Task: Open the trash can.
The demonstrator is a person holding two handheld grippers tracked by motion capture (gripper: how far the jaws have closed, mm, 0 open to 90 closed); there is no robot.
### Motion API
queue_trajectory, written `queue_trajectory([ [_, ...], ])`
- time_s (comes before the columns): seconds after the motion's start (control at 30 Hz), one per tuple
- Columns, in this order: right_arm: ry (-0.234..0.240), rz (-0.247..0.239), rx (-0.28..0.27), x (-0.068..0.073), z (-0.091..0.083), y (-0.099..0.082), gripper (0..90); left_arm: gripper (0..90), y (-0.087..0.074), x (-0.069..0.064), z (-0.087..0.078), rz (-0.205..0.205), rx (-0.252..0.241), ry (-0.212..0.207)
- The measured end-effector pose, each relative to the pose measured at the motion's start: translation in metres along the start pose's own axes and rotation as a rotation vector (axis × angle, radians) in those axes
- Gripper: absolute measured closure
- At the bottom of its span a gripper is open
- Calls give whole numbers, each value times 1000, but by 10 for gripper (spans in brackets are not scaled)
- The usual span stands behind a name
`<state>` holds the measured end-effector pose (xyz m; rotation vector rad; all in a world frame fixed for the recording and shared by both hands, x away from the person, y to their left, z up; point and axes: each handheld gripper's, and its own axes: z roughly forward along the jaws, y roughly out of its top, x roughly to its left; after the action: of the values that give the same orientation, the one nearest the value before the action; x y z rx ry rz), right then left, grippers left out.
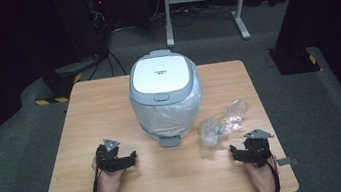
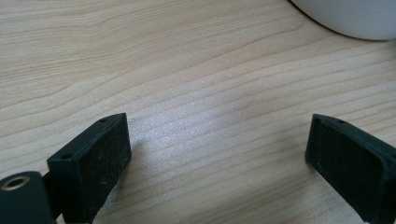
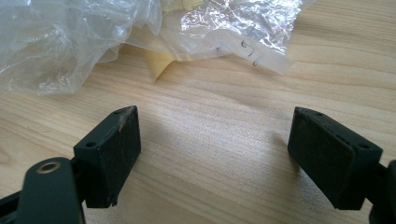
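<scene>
From the high view we see our two grippers resting near the front edge of the wooden table (image 1: pixel 107 92). The left gripper (image 1: pixel 129 158) sits in front of and to the left of the lidded bin (image 1: pixel 165 96), which stands mid-table with a clear liner showing below its closed lid and a pedal at its near side. The right gripper (image 1: pixel 234 151) lies just in front of the crumpled plastic bag (image 1: pixel 223 123), which sprawls to the right of the bin. The bag's long axis runs on a diagonal, from its bulkier near-left end up and away to the right. We judge the right hand much the nearer to it, so the coming reach is a short push forward and slightly left.

In the left gripper view our jaws stand wide apart over bare wood, nothing between them; the bin's pale base (image 2: pixel 355 16) curves in at the upper right, so the bin lies ahead and to that side.

In the right gripper view our jaws are likewise spread and empty. The bag (image 3: pixel 70 42) spreads across the top, just beyond the jaw tips and apart from them, its bulk to the upper left and a flatter printed flap trailing right.
</scene>
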<state>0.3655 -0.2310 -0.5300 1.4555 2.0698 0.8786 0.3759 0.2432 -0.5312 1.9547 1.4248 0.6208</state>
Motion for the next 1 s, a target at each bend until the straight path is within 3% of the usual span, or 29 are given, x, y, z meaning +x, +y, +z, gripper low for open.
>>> queue_trajectory([
  [0.6, 0, 3, -2, 0, 0, 0, 177, 113, 1, 0, -3, -27, 8, 14],
  [0.83, 0, 3, -2, 0, 0, 0, 176, 117, 1, -1, -5, -43, 6, -3],
  [1.0, 0, 4, -2, 0, 0, 0, 177, 116, 3, -4, -5, -44, 4, -37],
])
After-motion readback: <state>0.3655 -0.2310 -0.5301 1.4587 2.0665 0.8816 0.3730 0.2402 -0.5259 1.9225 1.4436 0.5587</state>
